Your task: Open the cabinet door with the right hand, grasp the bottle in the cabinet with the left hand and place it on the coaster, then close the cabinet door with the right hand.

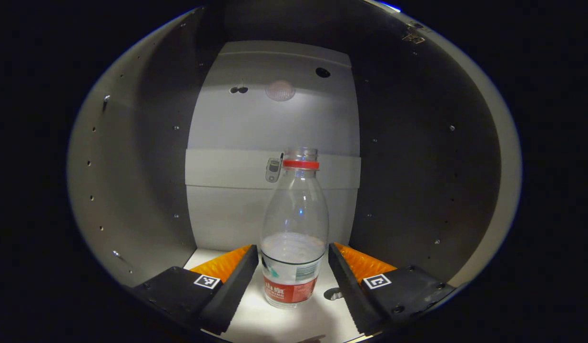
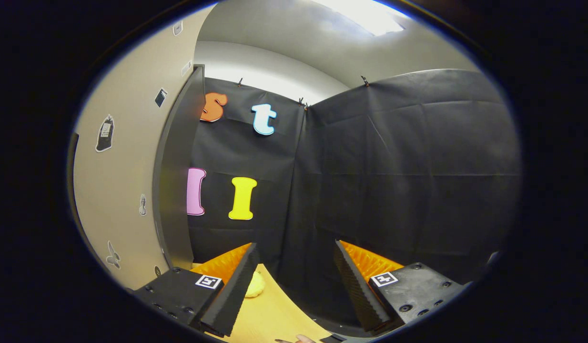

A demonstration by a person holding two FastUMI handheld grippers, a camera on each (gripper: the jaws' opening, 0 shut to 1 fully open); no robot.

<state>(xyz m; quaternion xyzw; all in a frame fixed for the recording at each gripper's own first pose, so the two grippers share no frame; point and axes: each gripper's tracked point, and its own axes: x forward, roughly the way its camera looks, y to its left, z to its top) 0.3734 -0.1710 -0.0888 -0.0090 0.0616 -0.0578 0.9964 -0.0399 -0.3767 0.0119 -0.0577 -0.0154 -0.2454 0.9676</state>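
Observation:
In the left gripper view a clear plastic bottle (image 1: 294, 233) with a red neck ring, no cap and a red label stands upright on the pale cabinet floor (image 1: 294, 319). My left gripper (image 1: 293, 276) is open inside the cabinet, its fingers on either side of the bottle's lower half, close but with narrow gaps showing. In the right gripper view my right gripper (image 2: 294, 281) is open and holds nothing. The opened cabinet door (image 2: 177, 181) stands edge-on to its left, next to a beige cabinet side (image 2: 122, 181) with stickers.
Grey cabinet walls (image 1: 132, 190) close in on both sides of the bottle, and a back panel (image 1: 275, 124) lies behind it. In the right gripper view a wooden table top (image 2: 270, 309) with a small yellow object (image 2: 255, 285) lies below the fingers.

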